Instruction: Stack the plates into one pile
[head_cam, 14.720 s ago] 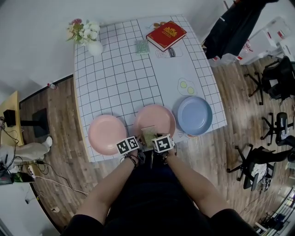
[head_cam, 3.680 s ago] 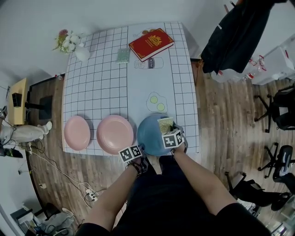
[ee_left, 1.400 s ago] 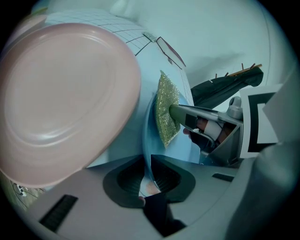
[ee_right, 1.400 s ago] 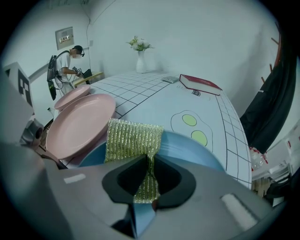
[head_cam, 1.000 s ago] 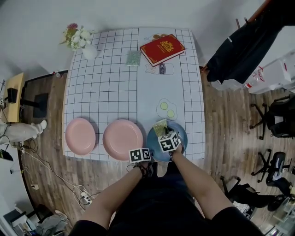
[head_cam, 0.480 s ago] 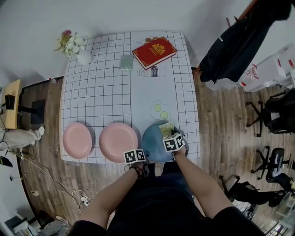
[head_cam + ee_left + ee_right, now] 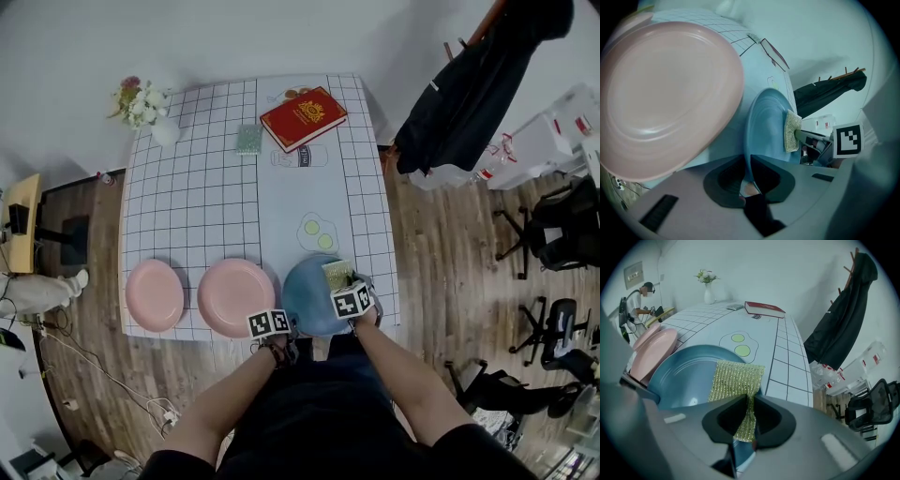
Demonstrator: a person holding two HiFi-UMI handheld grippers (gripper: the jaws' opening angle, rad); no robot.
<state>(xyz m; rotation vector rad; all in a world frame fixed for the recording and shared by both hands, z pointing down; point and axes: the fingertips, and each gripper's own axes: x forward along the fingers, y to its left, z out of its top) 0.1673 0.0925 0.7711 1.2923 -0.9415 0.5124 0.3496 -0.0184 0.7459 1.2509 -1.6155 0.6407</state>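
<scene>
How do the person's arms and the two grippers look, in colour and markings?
Both arms are bare below short dark sleeves. The left gripper and right gripper have grey bodies, dark claws, and each a white cube with black square markers.

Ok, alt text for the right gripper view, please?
The right tongs pinch a gold mesh cloth over a blue plate. Pink plates sit left of it on a gridded table, a red book and vase beyond.
</scene>
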